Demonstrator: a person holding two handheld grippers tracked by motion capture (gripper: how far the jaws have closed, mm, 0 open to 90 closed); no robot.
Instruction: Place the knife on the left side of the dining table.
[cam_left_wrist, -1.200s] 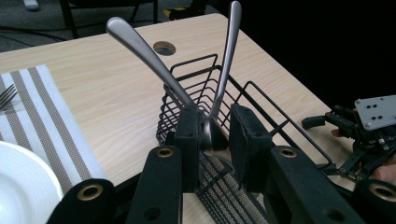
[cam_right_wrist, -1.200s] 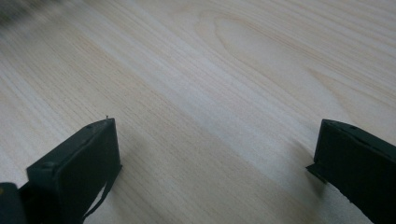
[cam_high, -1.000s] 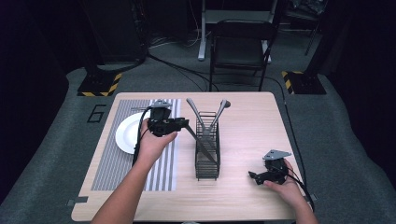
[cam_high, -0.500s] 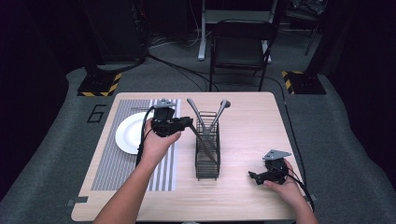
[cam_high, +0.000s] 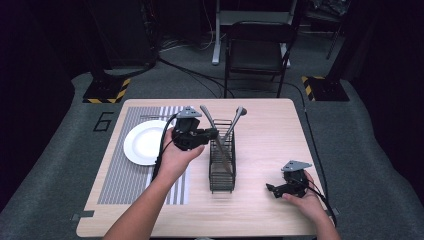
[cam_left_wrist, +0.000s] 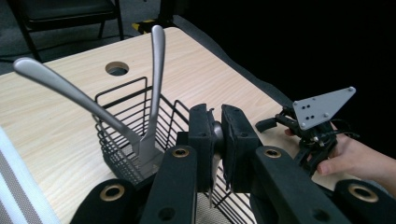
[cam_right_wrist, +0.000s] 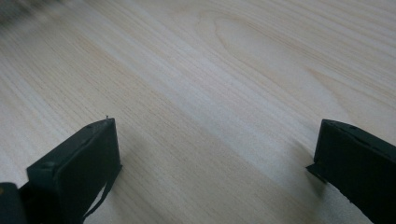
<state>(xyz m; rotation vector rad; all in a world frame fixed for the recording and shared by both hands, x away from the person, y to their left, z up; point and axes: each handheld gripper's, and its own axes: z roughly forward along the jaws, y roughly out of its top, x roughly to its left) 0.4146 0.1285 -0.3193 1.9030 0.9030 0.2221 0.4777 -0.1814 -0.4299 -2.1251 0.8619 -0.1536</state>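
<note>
Light wood-grain worktop (cam_high: 270, 135), rounded corners, one round cable hole (cam_left_wrist: 116, 68) beyond the left gripper. Grey carpet all round, folding chair (cam_high: 257, 50) past the far edge, two yellow-black striped floor plates at the far corners, cables across the floor.

Left gripper (cam_left_wrist: 216, 140) clamped on a metal utensil handle (cam_left_wrist: 215, 154), thin strip visible between the jaws, held just above the near rim of the black wire caddy (cam_high: 222, 160). Two more utensils (cam_left_wrist: 140, 93) standing tilted in the caddy ahead of the jaws, handles up and crossing. Striped placemat (cam_high: 125, 170) under and behind the left hand; white plate (cam_high: 142, 142) on it, just outboard of the gripper.

Right gripper (cam_right_wrist: 215, 154) jaws wide apart, nothing between them, low over bare wood. In the high view right gripper (cam_high: 287, 186) well apart from the caddy, near the worktop's near right corner.

Open wood between caddy and right gripper; broad bare strip beyond the caddy toward the far edge.
</note>
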